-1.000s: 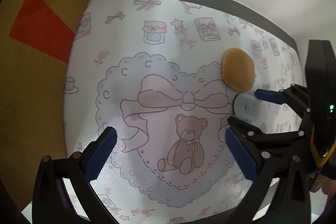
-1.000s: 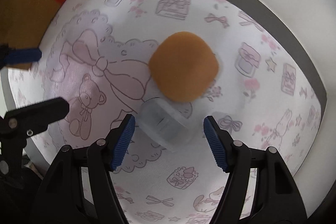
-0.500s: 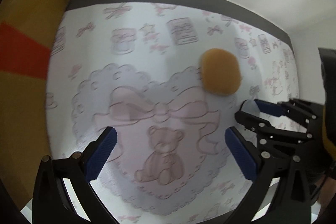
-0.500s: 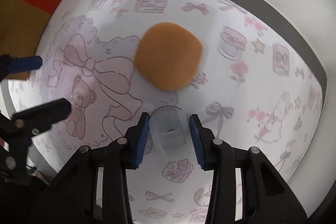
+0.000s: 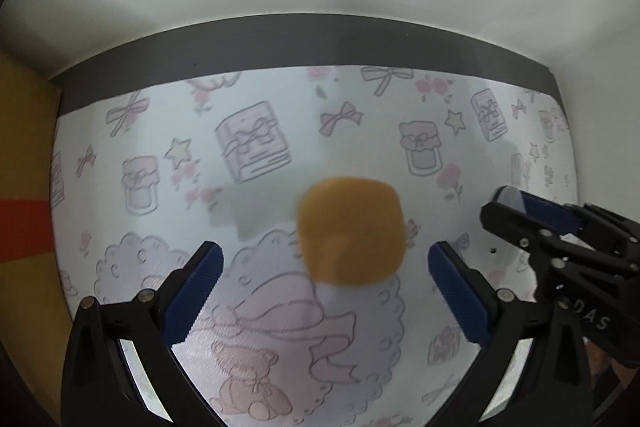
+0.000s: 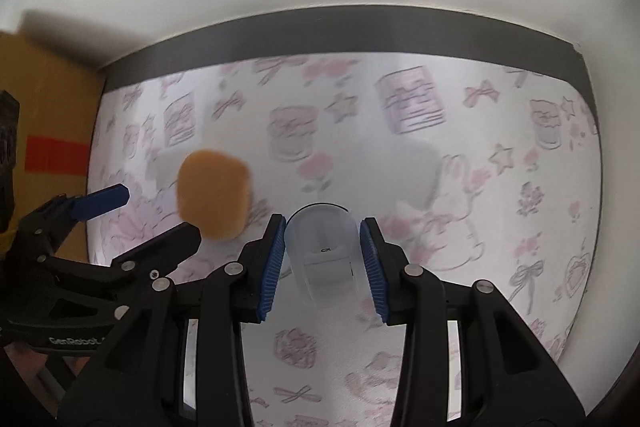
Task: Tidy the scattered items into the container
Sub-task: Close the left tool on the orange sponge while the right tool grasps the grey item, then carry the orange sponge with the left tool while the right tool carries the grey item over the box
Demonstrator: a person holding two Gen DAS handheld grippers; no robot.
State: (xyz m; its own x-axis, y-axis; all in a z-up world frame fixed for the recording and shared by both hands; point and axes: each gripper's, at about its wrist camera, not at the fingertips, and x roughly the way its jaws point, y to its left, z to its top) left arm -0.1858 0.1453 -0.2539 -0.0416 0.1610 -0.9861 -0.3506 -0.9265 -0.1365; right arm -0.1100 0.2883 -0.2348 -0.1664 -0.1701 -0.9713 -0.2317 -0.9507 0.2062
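An orange rounded sponge (image 5: 351,230) lies on the patterned cloth, between and just beyond the blue pads of my open left gripper (image 5: 325,285), which holds nothing. In the right wrist view the same sponge (image 6: 214,194) sits at the left. My right gripper (image 6: 323,255) is shut on a small translucent plastic cup (image 6: 323,251), lifted off the cloth. The right gripper (image 5: 516,205) also shows at the right edge of the left wrist view, with a bit of the cup (image 5: 506,197) at its tips. The left gripper (image 6: 136,215) appears at the left of the right wrist view.
A brown cardboard box with a red strip (image 5: 22,227) stands at the left edge, also seen as the box (image 6: 48,131) in the right wrist view. A dark band (image 5: 320,39) and white wall run behind the pink-patterned cloth (image 5: 256,147).
My right gripper closed on the translucent cup and lifted it away from the sponge. My left gripper slid across the cloth until the sponge lay between its pads.
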